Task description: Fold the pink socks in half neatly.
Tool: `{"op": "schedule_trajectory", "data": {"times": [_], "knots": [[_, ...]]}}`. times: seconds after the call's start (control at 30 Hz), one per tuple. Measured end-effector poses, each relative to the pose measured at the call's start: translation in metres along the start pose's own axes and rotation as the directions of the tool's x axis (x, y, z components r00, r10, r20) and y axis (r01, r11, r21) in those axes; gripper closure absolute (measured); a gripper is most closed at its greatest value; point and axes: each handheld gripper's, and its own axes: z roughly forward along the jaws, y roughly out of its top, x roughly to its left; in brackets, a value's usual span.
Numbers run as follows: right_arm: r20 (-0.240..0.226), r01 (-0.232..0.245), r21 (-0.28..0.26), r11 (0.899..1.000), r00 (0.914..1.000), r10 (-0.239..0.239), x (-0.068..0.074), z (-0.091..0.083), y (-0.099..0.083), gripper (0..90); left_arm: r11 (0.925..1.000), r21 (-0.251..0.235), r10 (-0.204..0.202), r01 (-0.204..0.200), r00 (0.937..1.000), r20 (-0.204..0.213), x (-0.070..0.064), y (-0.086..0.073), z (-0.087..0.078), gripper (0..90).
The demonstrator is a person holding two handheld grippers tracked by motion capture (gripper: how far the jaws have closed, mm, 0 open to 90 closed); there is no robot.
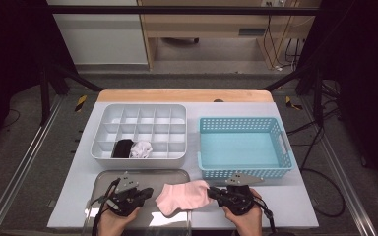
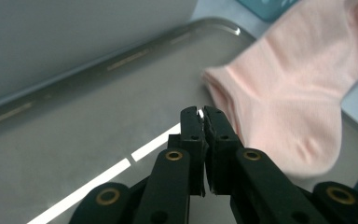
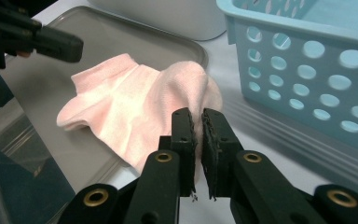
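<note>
The white worktop (image 1: 285, 206) sits under a dark frame, with bare floor and cables beyond it. My right tool (image 1: 215, 194) has its jaws closed on one end of the pink sock (image 1: 184, 195); in the right gripper view the fabric bunches up between them (image 3: 193, 122). My left tool (image 1: 147, 192) has its jaws together on nothing, hovering just above the metal tray (image 1: 103, 179), with the sock's cuff edge just beside its tips (image 2: 200, 114).

The sock lies half on the tray's right end and half on the worktop, its long axis running left to right between the two tools. The free cuff end points toward the left tool, so that hand is the nearer one to take it.

Behind the tray stands the white divided organiser (image 1: 109, 109), with a black roll (image 1: 123, 148) and a white roll (image 1: 141, 149) in neighbouring front compartments. The blue basket (image 1: 285, 147) stands to its right.
</note>
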Motion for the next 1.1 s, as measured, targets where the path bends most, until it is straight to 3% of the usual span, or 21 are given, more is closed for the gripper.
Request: {"op": "schedule_trajectory", "data": {"times": [0.27, 0.7, 1.1], "knots": [[0.001, 0.011, -0.001, 1.000, 0.9999, -0.011, 0.002, -0.001, 0.003, 83.8, 0.9994, 0.024, 0.025, -0.026, 0.9990, 0.037, -0.009, -0.009, 0.007, 87.4], [-0.044, 0.050, -0.006, 0.999, 0.9978, -0.051, 0.016, 0.001, 0.015, 84.0, 0.9987, 0.019, 0.047, -0.048, 0.9978, 0.047, -0.014, -0.010, 0.008, 87.9], [-0.113, 0.112, 0.023, 0.993, 0.9877, -0.108, 0.040, 0.028, 0.033, 83.9, 0.9984, 0.020, 0.052, -0.053, 0.9973, 0.052, -0.015, -0.010, 0.008, 88.5]]}}
